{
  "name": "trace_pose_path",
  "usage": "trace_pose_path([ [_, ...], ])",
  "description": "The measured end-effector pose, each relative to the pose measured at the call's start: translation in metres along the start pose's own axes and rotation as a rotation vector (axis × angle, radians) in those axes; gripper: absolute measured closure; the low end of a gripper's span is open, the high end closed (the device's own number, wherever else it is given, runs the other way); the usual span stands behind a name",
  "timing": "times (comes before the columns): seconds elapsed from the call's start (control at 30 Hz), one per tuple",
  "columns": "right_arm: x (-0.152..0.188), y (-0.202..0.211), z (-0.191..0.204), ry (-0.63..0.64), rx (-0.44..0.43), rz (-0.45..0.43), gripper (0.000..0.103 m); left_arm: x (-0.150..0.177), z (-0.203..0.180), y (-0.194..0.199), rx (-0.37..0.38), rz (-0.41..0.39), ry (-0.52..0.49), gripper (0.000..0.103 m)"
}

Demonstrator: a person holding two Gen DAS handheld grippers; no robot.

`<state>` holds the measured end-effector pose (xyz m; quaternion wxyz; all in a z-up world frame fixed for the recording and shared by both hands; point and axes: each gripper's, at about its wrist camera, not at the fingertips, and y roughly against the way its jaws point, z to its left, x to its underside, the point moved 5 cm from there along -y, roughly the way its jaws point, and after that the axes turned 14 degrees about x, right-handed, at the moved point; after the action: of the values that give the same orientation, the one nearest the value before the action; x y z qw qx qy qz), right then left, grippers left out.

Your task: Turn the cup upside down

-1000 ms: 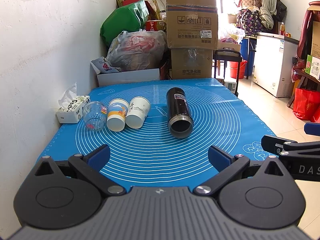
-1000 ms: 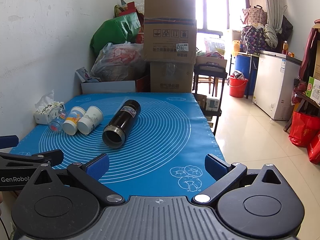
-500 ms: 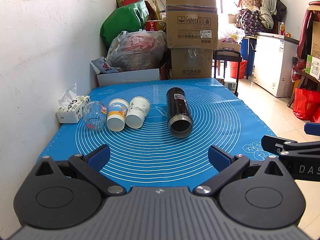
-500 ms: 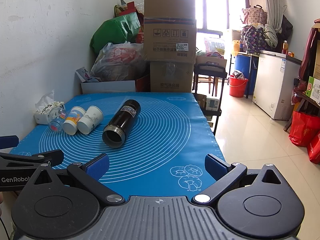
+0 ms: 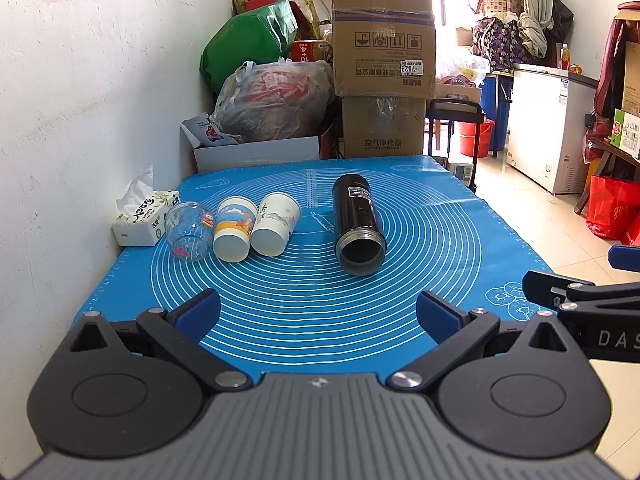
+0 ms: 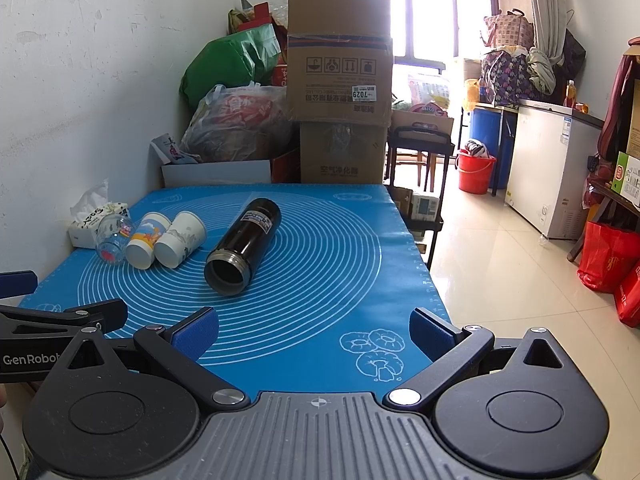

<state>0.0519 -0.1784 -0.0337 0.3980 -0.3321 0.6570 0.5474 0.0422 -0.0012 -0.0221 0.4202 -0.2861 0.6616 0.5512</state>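
A black thermos cup (image 5: 359, 224) lies on its side on the blue mat (image 5: 320, 292), open mouth towards me; it also shows in the right wrist view (image 6: 242, 246). Left of it lie a white paper cup (image 5: 277, 225), a blue and yellow paper cup (image 5: 234, 228) and a clear glass (image 5: 188, 231), all on their sides. My left gripper (image 5: 318, 314) is open and empty at the mat's near edge. My right gripper (image 6: 314, 330) is open and empty, near the mat's front right. The right gripper's side shows in the left wrist view (image 5: 580, 300).
A tissue box (image 5: 140, 216) stands by the white wall at the left. Cardboard boxes (image 5: 384, 60) and bags (image 5: 272, 100) are stacked behind the table. The table's right edge drops to a tiled floor with a freezer (image 6: 548, 168) and red bags (image 6: 608, 256).
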Motion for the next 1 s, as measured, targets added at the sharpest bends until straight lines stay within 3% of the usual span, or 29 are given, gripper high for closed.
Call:
trace_pose_path([
  [1.0,-0.013,-0.019,-0.011,-0.025,0.000,0.009,0.000,-0.012,0.008,-0.020,-0.019,0.005,0.009,0.000],
])
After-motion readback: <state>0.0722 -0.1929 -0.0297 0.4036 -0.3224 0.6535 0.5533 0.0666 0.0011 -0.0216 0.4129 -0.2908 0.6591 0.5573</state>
